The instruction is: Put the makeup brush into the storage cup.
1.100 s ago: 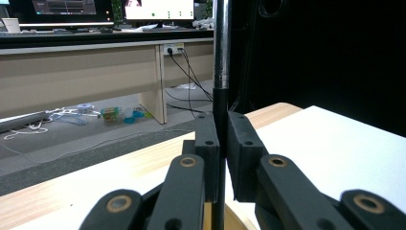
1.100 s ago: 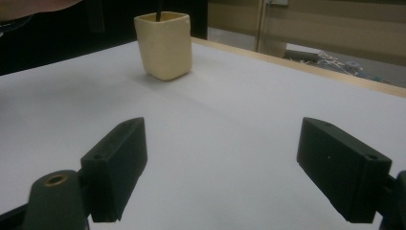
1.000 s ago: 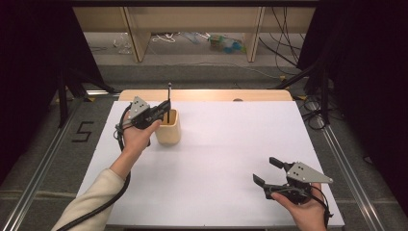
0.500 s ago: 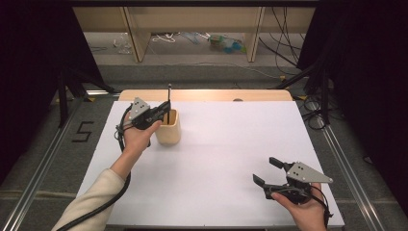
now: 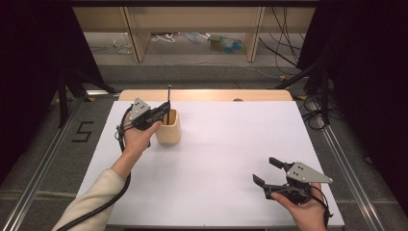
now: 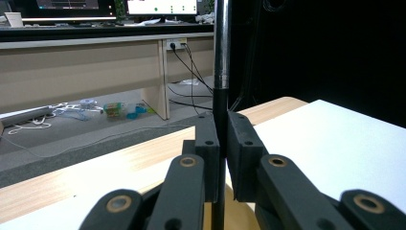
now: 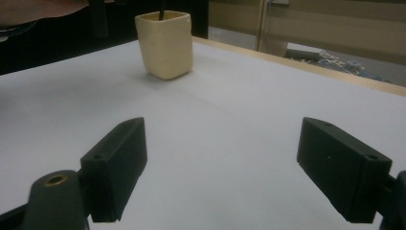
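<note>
High view: we see the left tool (image 5: 165,109) held directly above the beige cup (image 5: 168,127), at the far left part of the white counter (image 5: 231,144). Its jaws are closed on a thin dark pen (image 5: 168,98), which stands upright, with its upper end rising above the tool and its lower part going down into the cup.

Left gripper view: we see the two black pads pressed against the pen (image 6: 221,72) from either side, with no gap between pad and shaft. The shaft is black at the grip and has a silver section above it. The pen runs vertically between the jaws of the left tool (image 6: 220,143) and continues below them.

High view: the right tool (image 5: 268,172) is held low over the near right part of the counter, well apart from the cup.

Right gripper view: we see the right tool (image 7: 222,158) with its jaws spread wide and nothing between them. The cup (image 7: 165,44) stands ahead of this tool and to its left, with the pen (image 7: 162,7) rising from its mouth.
</note>
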Demonstrator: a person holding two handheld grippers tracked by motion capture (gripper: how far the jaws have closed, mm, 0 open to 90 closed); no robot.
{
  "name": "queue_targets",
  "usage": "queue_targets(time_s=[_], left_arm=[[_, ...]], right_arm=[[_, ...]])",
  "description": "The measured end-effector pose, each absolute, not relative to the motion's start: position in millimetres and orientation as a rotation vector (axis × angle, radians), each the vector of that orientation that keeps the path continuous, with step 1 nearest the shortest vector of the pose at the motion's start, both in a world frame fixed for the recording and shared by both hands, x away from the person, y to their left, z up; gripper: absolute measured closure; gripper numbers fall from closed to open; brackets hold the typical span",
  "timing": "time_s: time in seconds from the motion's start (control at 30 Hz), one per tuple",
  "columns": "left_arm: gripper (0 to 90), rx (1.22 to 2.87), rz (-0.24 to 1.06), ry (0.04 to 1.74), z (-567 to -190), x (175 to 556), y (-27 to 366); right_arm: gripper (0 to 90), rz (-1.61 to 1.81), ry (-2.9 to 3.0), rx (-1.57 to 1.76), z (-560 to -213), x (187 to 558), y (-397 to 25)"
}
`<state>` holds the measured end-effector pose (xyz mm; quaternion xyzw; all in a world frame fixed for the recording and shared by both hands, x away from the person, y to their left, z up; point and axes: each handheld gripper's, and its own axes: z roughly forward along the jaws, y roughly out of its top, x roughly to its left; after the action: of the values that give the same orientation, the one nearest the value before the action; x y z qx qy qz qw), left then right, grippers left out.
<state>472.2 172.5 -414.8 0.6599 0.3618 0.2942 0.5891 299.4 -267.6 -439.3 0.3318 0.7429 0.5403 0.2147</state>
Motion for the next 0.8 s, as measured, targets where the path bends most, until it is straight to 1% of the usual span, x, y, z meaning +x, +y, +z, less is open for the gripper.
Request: queue_targets(time_s=[0.07, 0.8], left_arm=[[83.5, 1.541, 0.693, 0.838, -415.1, 472.8, 173.4], [83.5, 1.544, 0.689, 0.851, -421.9, 474.4, 174.3]], right_arm=[[18.8, 1.456, 2.08, 0.929, -437.7, 298.1, -269.1], [18.7, 1.458, 2.081, 0.929, -437.6, 298.0, -269.0]])
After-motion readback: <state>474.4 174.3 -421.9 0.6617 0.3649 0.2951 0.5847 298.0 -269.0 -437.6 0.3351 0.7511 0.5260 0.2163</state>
